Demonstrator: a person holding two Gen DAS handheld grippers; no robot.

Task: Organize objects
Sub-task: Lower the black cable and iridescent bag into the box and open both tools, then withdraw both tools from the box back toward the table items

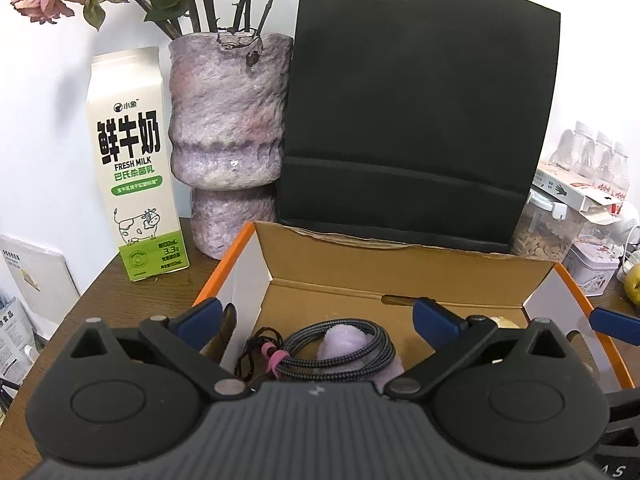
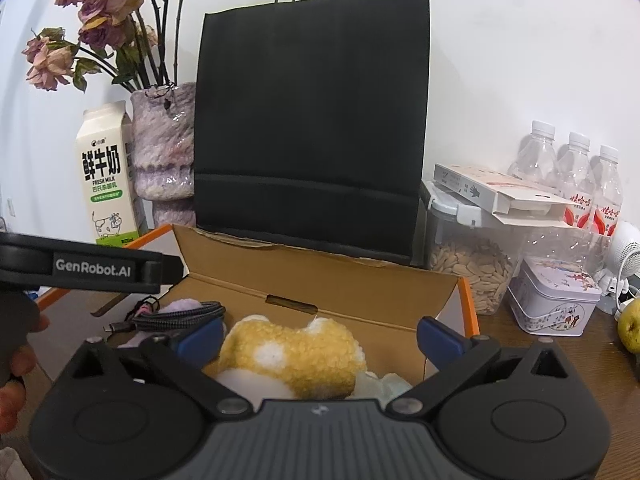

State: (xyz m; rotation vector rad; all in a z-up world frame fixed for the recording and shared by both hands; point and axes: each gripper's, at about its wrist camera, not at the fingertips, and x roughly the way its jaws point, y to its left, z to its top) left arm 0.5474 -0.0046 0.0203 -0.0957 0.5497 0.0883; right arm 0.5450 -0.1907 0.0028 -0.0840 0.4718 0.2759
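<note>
An open cardboard box (image 1: 400, 264) with orange edges sits on the wooden table. In its left part lie a coiled braided cable (image 1: 340, 350) and a purple plush (image 1: 344, 338). My left gripper (image 1: 318, 316) is open above them, holding nothing. In the right wrist view the box (image 2: 320, 280) holds a yellow and white plush toy (image 2: 292, 354), with the cable (image 2: 180, 316) to its left. My right gripper (image 2: 320, 334) is open around the yellow plush, its blue fingertips (image 2: 438, 338) on either side. I cannot tell whether they touch it.
Behind the box stand a black paper bag (image 2: 312, 120), a purple vase (image 1: 228, 128) with dried flowers and a milk carton (image 1: 132, 164). At right are a seed jar (image 2: 468, 264), a tin (image 2: 556, 300), water bottles (image 2: 572, 176) and a pear (image 2: 630, 328).
</note>
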